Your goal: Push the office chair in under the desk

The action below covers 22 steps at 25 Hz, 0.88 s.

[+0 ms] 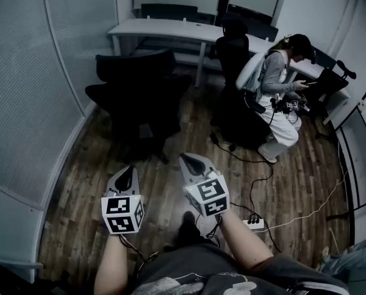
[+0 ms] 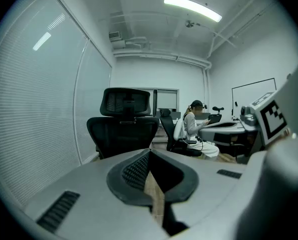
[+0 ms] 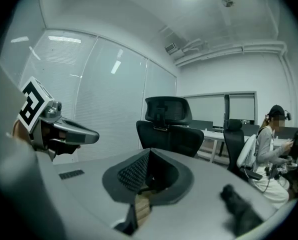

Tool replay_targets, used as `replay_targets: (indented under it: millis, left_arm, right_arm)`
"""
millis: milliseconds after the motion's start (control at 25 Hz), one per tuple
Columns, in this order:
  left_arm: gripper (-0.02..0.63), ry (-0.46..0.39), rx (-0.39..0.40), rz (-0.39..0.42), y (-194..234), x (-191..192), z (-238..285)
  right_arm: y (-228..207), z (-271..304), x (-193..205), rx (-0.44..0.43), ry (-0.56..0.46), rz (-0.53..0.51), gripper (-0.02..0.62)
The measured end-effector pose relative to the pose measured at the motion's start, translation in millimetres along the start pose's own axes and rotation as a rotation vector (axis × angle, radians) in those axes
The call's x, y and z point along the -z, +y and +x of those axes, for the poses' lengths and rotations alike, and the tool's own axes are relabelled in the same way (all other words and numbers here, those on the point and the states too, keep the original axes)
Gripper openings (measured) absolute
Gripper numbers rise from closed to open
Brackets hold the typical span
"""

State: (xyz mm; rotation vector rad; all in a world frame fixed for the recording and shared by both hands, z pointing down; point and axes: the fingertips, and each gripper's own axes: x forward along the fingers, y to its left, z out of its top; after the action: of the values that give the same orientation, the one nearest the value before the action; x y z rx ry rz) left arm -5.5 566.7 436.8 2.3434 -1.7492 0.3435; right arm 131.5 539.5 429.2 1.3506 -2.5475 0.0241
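The left gripper [image 1: 126, 172] and the right gripper [image 1: 189, 160] are both shut tight and hold nothing. They sit side by side, tipped a little down, over the wood floor [image 1: 171, 186]. The black chair [image 1: 137, 88] stands ahead, well apart from them, pulled out from the white desk [image 1: 164, 28]. A seated person [image 1: 275, 82] and floor cables [image 1: 252, 186] are off to the right. Only the gripper views show the ceiling light [image 2: 191, 7].

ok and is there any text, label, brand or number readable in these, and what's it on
No readable words, numbers or brands anywhere.
Left cube and right cube: black-and-white square marker patterns only, no letters.
Whiteboard: looks blank.
Power strip: too small to tell any print.
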Motion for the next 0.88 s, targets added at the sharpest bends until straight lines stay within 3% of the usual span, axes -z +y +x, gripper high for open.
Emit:
replay_targets:
  millis: [240, 360, 560, 720, 880]
  left_arm:
    - [0.015, 0.008, 0.041, 0.032, -2.0, 9.5, -6.5]
    - [0.015, -0.009, 0.004, 0.039, 12.4, 11.6, -9.1]
    - [0.015, 0.013, 0.040, 0.045, 19.6, 15.2, 1.1]
    - [0.015, -0.029, -0.036, 0.065, 40.3, -0.2, 11.1]
    - [0.015, -0.034, -0.059, 0.090, 59.0, -9.8, 31.9]
  right_arm:
    - [0.8, -2.1, 11.7, 0.002, 0.011, 0.099, 0.021]
    - [-5.6, 0.1, 17.0, 0.058, 0.049, 0.046, 0.021]
    - [-6.6, 12.0, 18.1, -0.007, 0.057, 0.026, 0.021]
    - [-26.2, 29.1, 16.7, 0.042, 0.054, -0.004, 0.021]
    - [-57.5, 55.8, 10.2, 0.127, 0.045, -0.046, 0.023]
